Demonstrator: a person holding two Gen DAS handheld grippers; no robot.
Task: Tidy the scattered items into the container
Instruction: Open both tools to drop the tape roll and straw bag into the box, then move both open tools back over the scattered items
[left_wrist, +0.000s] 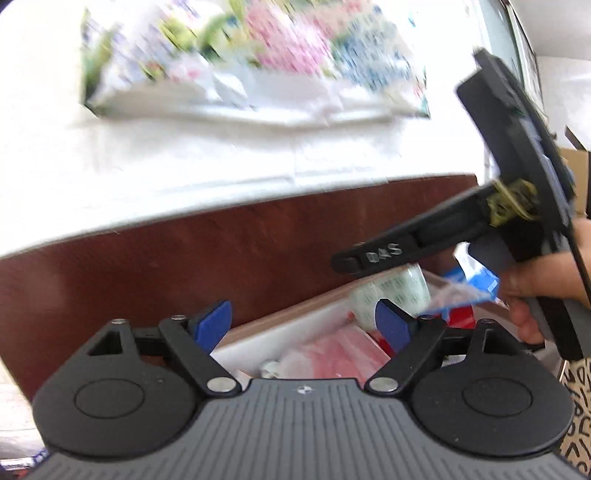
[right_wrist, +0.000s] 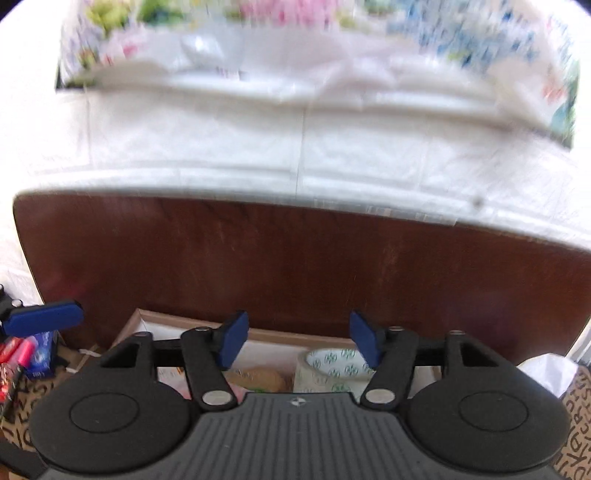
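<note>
The container, a white box with a cardboard rim (left_wrist: 291, 319) (right_wrist: 147, 317), sits below both grippers. In it I see a roll of tape with green print (left_wrist: 391, 291) (right_wrist: 328, 365), a pink-red packet (left_wrist: 332, 354) and a brownish item (right_wrist: 258, 378). My left gripper (left_wrist: 303, 326) is open above the box with nothing between its blue pads. The right gripper (right_wrist: 299, 343) is also open and empty over the box's far side. A hand (left_wrist: 532, 280) holds it at the right of the left wrist view. A blue packet in clear wrap (left_wrist: 472, 288) shows just under it; whether it rests on anything is unclear.
Behind the box stands a brown wooden board (right_wrist: 295, 258), with a white sheet (right_wrist: 221, 147) and floral bedding (left_wrist: 258, 48) above it. Red and blue packets (right_wrist: 26, 354) lie at the left. A surface patterned with black letters (left_wrist: 576, 417) and something white and crumpled (right_wrist: 546, 369) are at the right.
</note>
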